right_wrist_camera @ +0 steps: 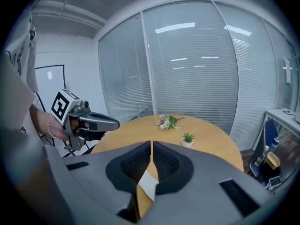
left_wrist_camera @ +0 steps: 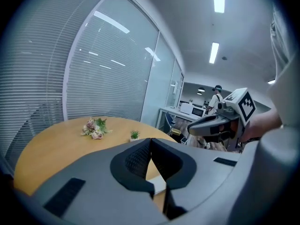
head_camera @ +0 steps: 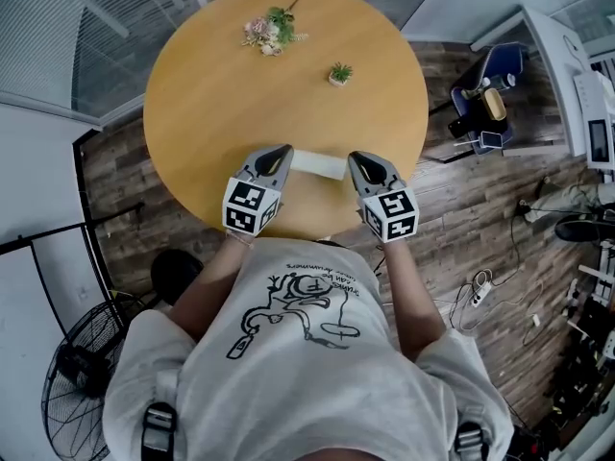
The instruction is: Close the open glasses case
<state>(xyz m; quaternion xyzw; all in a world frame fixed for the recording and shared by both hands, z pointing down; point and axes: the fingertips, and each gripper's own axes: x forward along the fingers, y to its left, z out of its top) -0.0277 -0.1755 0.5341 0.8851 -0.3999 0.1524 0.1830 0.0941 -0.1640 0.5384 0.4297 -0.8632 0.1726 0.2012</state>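
Observation:
A white glasses case (head_camera: 317, 164) lies low and flat near the front edge of the round wooden table (head_camera: 221, 94). My two grippers hang above the table on either side of it, not touching it. The left gripper (head_camera: 282, 149) is over the case's left end and the right gripper (head_camera: 356, 157) over its right end. In the left gripper view the jaws of the left gripper (left_wrist_camera: 150, 139) meet at the tips, and a strip of the case (left_wrist_camera: 159, 184) shows below them. The right gripper (right_wrist_camera: 152, 142) has its jaws drawn together with nothing between, the case (right_wrist_camera: 149, 185) showing beneath.
A bunch of dried flowers (head_camera: 272, 32) and a small potted plant (head_camera: 340, 73) sit on the far half of the table. A floor fan (head_camera: 82, 373) stands at lower left. A blue chair with items (head_camera: 490, 99) is to the right, and glass walls with blinds lie beyond.

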